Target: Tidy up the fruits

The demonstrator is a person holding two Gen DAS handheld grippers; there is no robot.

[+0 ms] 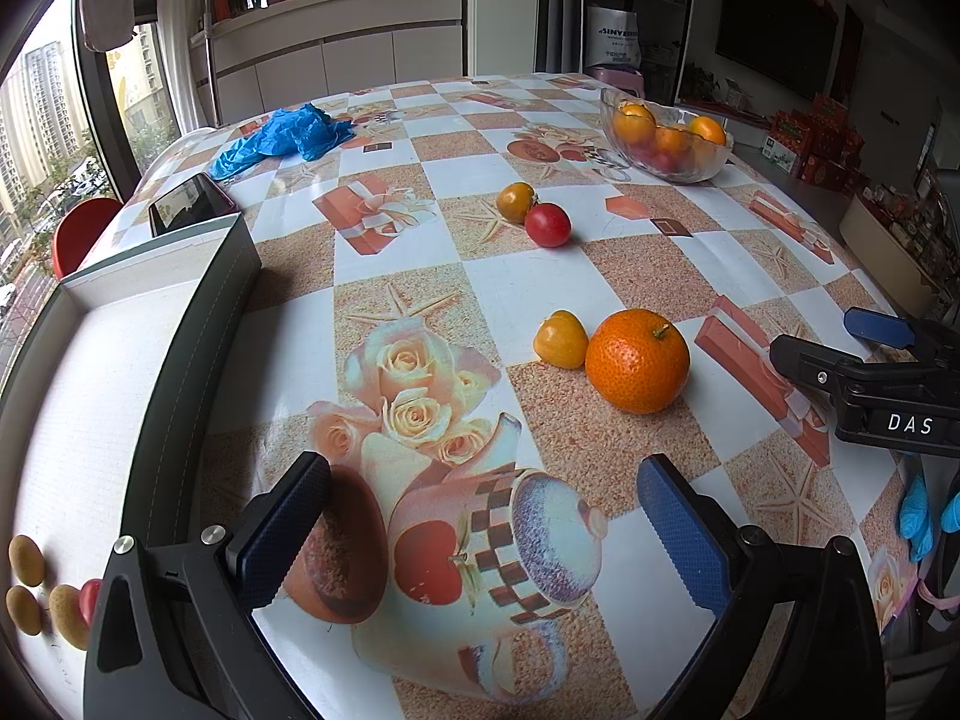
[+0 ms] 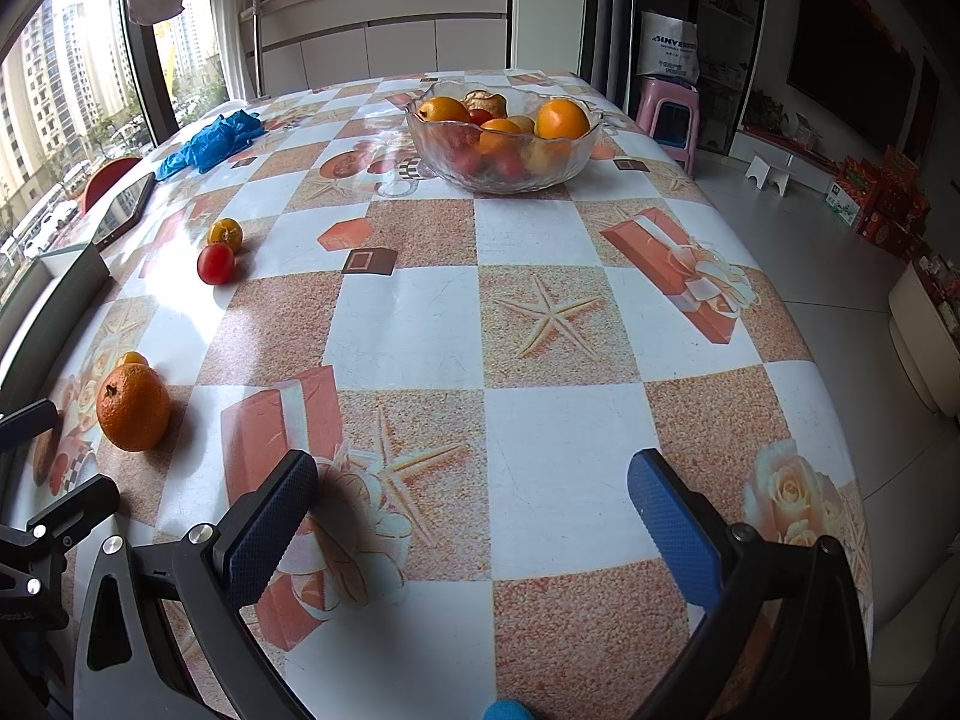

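Glossy checked tablecloth (image 2: 540, 432), dimpled orange (image 1: 637, 360).

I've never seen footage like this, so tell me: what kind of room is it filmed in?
Most likely a home dining area in a high-rise flat. A patterned tablecloth covers the table, a glass fruit bowl sits on it, white cabinets stand behind, and apartment towers show through the window.
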